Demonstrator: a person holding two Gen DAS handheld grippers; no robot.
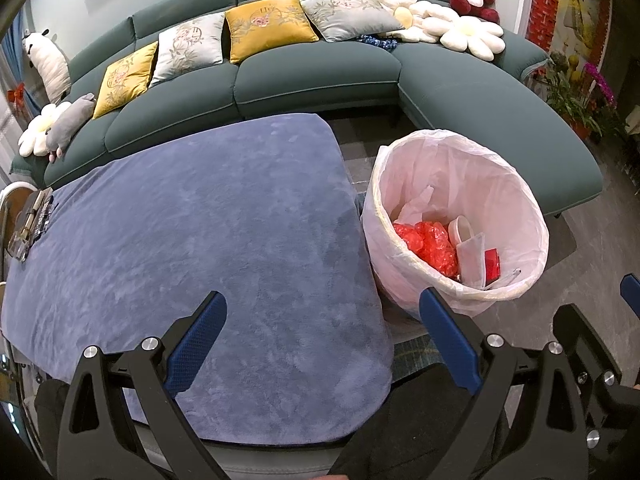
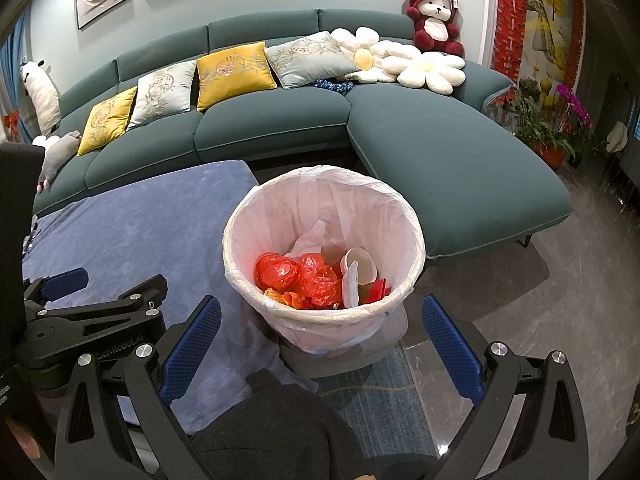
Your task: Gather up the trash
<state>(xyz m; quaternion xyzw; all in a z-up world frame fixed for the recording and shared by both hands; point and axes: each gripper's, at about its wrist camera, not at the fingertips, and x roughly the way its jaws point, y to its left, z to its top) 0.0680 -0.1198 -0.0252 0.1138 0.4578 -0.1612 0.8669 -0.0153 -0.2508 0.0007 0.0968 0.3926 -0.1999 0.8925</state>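
Note:
A round bin (image 1: 404,280) (image 2: 248,276) lined with a pale pink bag stands on the floor right of the table. Inside lie crumpled red plastic (image 1: 434,246) (image 2: 310,276), a white cup (image 1: 460,230) (image 2: 362,264), white wrappers and a red packet (image 1: 493,268). My left gripper (image 1: 324,312) is open and empty, above the near right part of the table covered in blue cloth (image 1: 200,240) (image 2: 152,232). My right gripper (image 2: 320,324) is open and empty, just before the bin's near rim. The left gripper also shows at the left of the right wrist view (image 2: 108,284).
A teal corner sofa (image 1: 320,80) (image 2: 440,168) with cushions and plush toys runs behind the table and bin. Small items (image 1: 34,220) lie at the table's far left edge. Potted flowers (image 2: 560,124) stand at the right. A dark patterned rug (image 2: 372,392) lies under the bin.

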